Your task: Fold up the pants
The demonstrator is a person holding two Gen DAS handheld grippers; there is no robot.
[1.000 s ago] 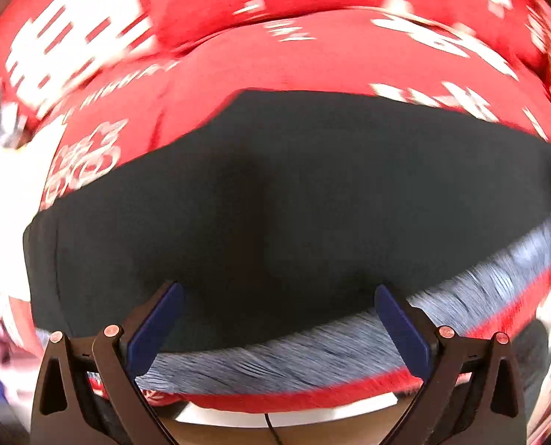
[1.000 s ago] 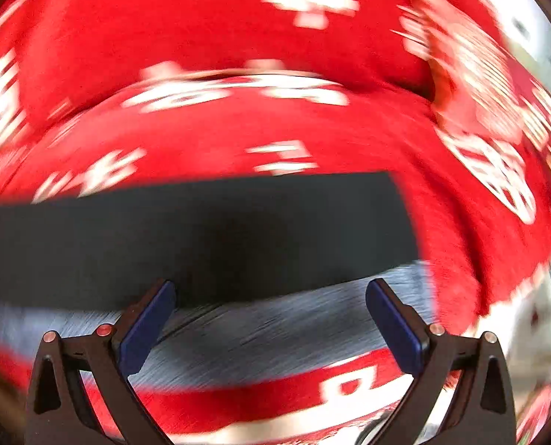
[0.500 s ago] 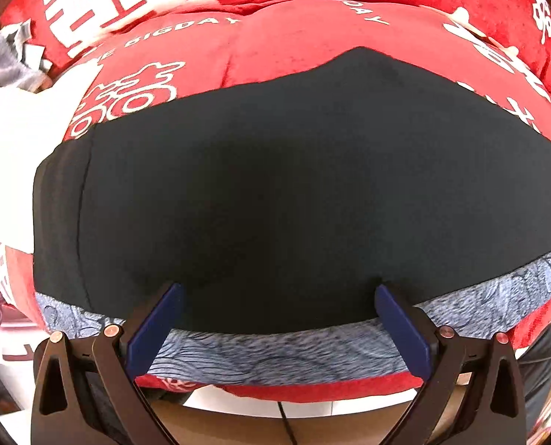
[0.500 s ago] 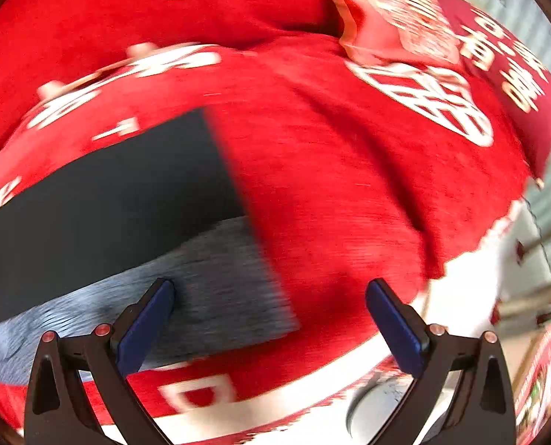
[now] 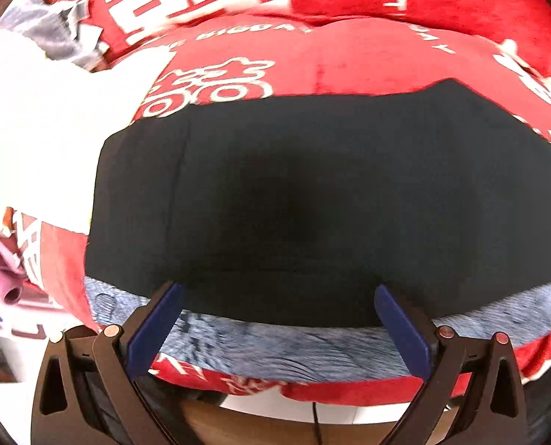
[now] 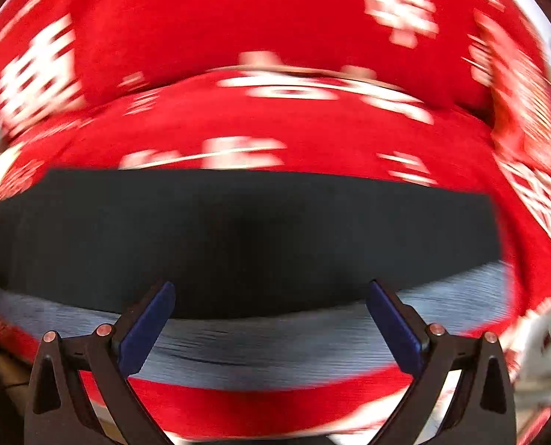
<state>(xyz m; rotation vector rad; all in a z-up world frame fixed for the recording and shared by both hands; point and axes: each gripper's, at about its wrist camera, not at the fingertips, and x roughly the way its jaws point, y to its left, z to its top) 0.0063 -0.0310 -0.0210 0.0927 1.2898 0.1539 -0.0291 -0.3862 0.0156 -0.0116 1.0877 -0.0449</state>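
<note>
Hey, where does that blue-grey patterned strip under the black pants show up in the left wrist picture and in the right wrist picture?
Left wrist: the blue-grey strip curves across the bottom, below the black pants, between the open fingers.
Right wrist: the strip, blurred, runs across the lower part, below the pants.
Shared landmark: the pants' near edge, where black meets the strip, on the red printed cover.
</note>
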